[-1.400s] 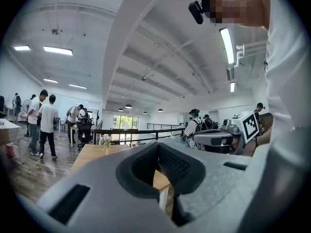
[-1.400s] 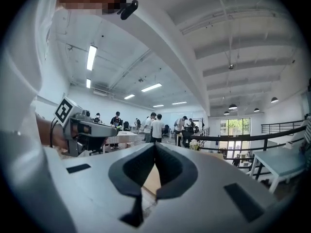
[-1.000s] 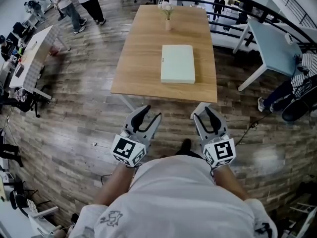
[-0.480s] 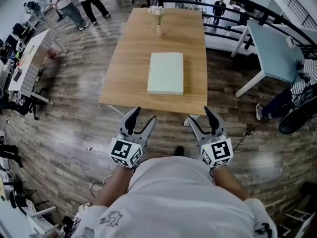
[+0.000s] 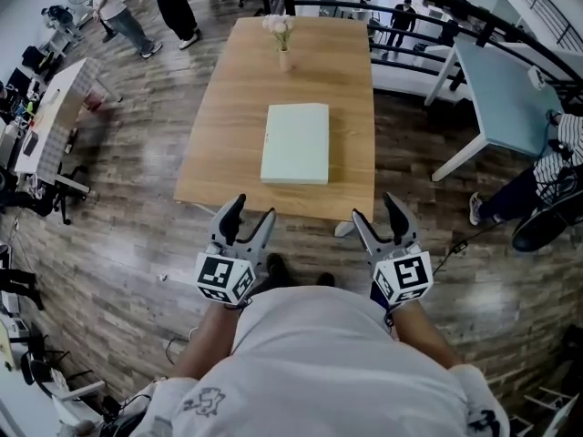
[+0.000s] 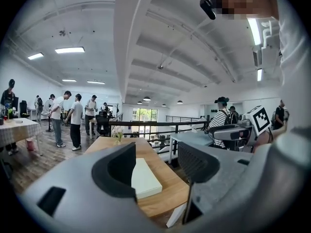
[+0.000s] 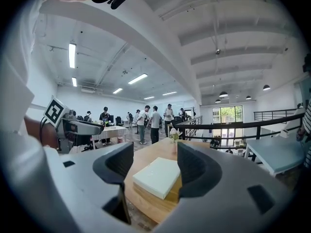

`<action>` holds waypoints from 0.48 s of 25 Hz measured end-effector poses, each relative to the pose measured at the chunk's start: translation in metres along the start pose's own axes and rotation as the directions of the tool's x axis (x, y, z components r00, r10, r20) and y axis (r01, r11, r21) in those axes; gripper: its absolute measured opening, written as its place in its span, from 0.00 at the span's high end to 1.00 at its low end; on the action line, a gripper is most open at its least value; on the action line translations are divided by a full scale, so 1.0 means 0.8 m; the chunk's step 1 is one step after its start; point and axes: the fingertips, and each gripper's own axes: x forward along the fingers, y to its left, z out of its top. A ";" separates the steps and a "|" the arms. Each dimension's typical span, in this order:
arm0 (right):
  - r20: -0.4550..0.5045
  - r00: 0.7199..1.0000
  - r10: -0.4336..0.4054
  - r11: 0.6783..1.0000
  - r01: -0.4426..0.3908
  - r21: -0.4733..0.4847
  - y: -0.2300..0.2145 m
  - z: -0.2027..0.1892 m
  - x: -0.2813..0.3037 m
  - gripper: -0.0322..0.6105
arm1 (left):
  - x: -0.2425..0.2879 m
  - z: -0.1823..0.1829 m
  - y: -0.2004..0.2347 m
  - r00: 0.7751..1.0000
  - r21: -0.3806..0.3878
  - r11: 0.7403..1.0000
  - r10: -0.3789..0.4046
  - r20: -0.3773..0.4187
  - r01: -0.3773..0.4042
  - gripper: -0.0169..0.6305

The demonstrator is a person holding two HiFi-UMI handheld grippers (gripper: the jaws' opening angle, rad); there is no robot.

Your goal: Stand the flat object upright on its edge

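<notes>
Hovering short of the table (image 5: 223,107), your left tool (image 5: 253,209) is spread, right tool (image 5: 374,209) opening, both empty; the slab (image 5: 295,144) lies flat ahead, long axis away from you, nearer left.

The head view looks steeply down from above the person's shoulders onto the long light-wood counter (image 5: 232,107), which lies ahead across a strip of plank floor (image 5: 127,198). The left gripper (image 5: 253,208) and right gripper (image 5: 375,209) sit low in frame, short of its near edge. Each gripper view rides low and looks forward along its own jaws, at a shallow angle over that near edge. The right gripper's jaws are opening, nothing between them. All three views share the counter top, the pale green flat rectangular slab (image 5: 295,144) and the small vase of white flowers (image 5: 284,59) at the far end.
</notes>
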 end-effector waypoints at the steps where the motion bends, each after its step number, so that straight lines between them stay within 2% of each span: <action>1: -0.002 1.000 -0.003 1.000 0.003 -0.004 -0.001 0.000 0.004 0.50 | 0.004 0.000 0.002 1.000 0.005 1.000 -0.003 -0.001 0.003 0.57; 12: -0.030 0.996 -0.080 0.997 0.080 -0.004 -0.025 0.010 0.071 0.50 | 0.072 0.010 0.066 0.998 -0.001 0.998 -0.063 -0.011 0.063 0.57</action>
